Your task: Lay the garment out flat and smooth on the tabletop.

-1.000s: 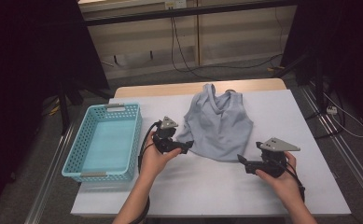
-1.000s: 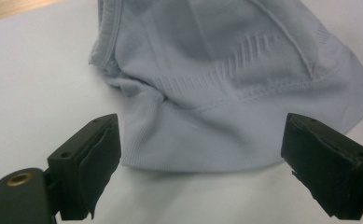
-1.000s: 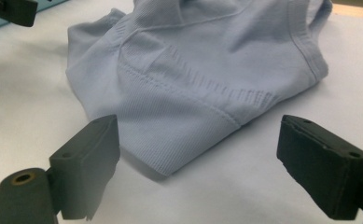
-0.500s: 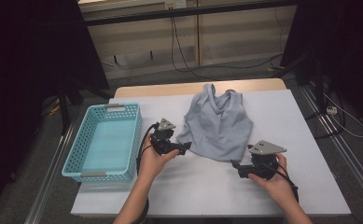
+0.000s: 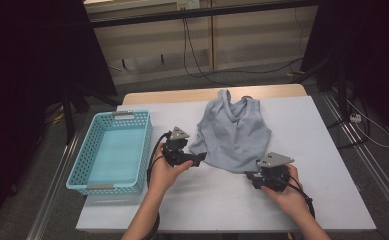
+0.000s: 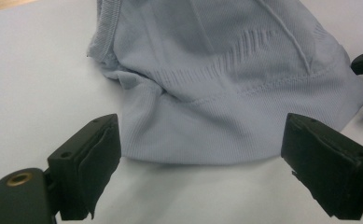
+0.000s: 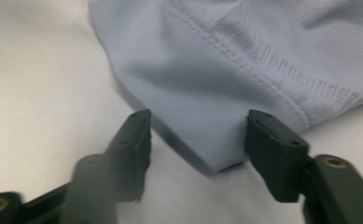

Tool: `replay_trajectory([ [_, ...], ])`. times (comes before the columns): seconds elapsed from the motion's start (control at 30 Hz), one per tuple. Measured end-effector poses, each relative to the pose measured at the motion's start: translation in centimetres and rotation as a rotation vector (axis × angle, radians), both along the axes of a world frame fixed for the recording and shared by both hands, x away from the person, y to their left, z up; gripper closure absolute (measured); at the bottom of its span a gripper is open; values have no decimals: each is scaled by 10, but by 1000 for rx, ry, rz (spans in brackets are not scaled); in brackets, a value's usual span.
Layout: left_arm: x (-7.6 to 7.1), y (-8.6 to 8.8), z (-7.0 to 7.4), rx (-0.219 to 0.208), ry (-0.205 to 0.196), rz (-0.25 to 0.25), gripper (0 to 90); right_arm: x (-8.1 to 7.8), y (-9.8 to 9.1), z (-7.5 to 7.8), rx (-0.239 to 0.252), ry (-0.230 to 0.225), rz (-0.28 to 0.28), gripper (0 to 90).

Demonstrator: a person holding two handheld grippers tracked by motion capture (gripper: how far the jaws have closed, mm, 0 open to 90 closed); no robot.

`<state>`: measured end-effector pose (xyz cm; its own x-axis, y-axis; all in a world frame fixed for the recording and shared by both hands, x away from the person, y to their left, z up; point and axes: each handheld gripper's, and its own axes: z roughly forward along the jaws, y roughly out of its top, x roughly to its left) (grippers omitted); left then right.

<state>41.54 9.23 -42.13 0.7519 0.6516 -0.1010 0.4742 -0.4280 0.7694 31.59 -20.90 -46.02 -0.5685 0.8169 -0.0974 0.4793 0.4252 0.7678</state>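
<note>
Blue basket (image 5: 113, 150) beside grey top (image 5: 234, 132)

pale blue tank top (image 5: 234, 135) flat on table

No legible text, label, brand mark, number or sign appears in the high view, the left gripper view or the right gripper view. The pale grey-blue garment (image 5: 234, 132) carries knitted rib patterns and stitched seams but no printed or woven lettering, and the turquoise basket (image 5: 110, 151) and the white counter (image 5: 327, 165) bear no markings. The fitting on the far wall (image 5: 188, 4) is too small to read.
</note>
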Motion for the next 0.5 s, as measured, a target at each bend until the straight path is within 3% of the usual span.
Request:
replay_trajectory([
  [0.17, 1, -2, 0, 1, 0, -8, 123, 3, -1, -1, 4, 23, -29, 581],
  [0.27, 2, -3, 1, 3, -6, -15, 123, 5, -4, 0, 7, 14, -42, 778],
  [0.3, 2, -4, 0, -4, 1, -15, 123, 8, -9, 0, 33, 12, -49, 860],
  [0.33, 2, -4, 0, -4, 1, -15, 123, 8, -9, 0, 33, 12, -49, 860],
  [0.37, 2, -5, 0, 0, 3, -19, 124, 11, -13, 2, 79, 8, -57, 875],
  [0.5, 4, -8, -1, 1, 8, -19, 125, 11, -18, 7, 102, -11, -65, 878],
])
